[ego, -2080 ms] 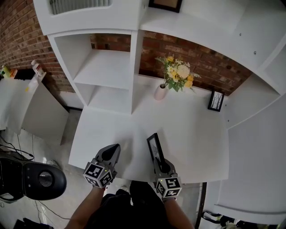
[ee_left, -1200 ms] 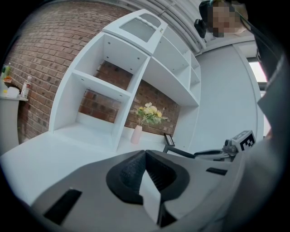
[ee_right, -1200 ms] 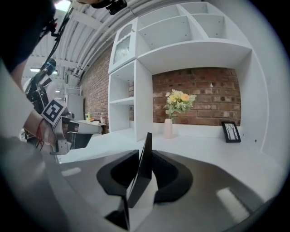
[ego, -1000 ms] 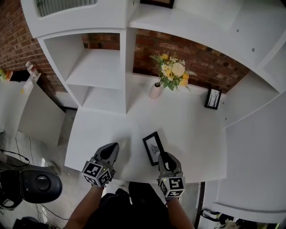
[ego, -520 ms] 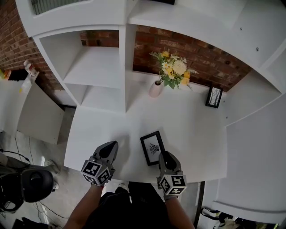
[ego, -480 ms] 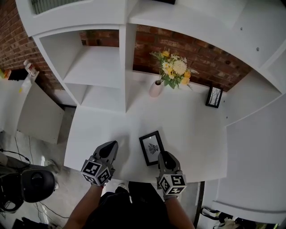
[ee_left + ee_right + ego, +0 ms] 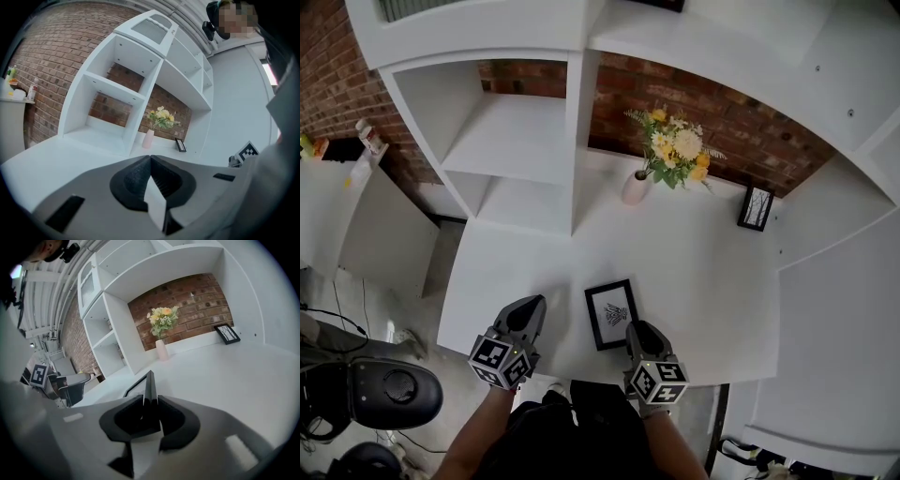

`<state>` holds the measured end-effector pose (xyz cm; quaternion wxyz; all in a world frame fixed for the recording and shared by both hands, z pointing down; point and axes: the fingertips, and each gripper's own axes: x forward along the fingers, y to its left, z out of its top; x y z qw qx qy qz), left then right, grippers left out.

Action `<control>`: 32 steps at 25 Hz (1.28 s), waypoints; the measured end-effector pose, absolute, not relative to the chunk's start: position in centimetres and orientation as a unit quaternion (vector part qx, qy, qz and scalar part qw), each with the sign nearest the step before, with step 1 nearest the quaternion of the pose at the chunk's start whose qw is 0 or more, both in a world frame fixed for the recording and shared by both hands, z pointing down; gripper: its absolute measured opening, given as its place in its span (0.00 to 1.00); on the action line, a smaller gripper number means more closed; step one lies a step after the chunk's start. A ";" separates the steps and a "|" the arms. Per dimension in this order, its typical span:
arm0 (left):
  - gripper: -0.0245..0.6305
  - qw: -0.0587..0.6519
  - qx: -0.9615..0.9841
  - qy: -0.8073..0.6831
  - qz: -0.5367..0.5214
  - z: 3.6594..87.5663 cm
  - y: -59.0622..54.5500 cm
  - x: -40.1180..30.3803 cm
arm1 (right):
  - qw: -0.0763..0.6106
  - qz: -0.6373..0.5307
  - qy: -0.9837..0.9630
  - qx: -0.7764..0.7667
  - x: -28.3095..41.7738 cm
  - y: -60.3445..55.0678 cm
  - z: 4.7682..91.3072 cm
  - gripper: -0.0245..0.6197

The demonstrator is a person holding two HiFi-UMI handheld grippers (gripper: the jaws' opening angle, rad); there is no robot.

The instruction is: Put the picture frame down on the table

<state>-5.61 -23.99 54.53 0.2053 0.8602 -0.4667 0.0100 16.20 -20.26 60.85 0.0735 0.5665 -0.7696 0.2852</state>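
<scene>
You had the picture frame [image 7: 611, 314] flat near the table's [image 7: 703, 272] near edge. The right gripper [image 7: 636, 330] jaws had just been opening around its rim. Best was backing straight off, no snagging. The left gripper [image 7: 528, 309] was pressed together, empty.

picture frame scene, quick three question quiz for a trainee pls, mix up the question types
1. True or false: the picture frame stands upright on the table.
2. What is between the jaws of the right tool? A nothing; B the picture frame's edge; C a cloth.
3. Which tool has its jaws together on nothing?

Key
1. False: it lies flat.
2. B: the jaws have just been opening, with the frame's edge between them.
3. The left tool.
</scene>
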 end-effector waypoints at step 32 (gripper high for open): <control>0.04 0.201 0.866 -0.457 0.011 53.8 -21.8 -6.5 | 0.106 0.238 -0.778 0.571 15.7 -18.2 60.2 0.05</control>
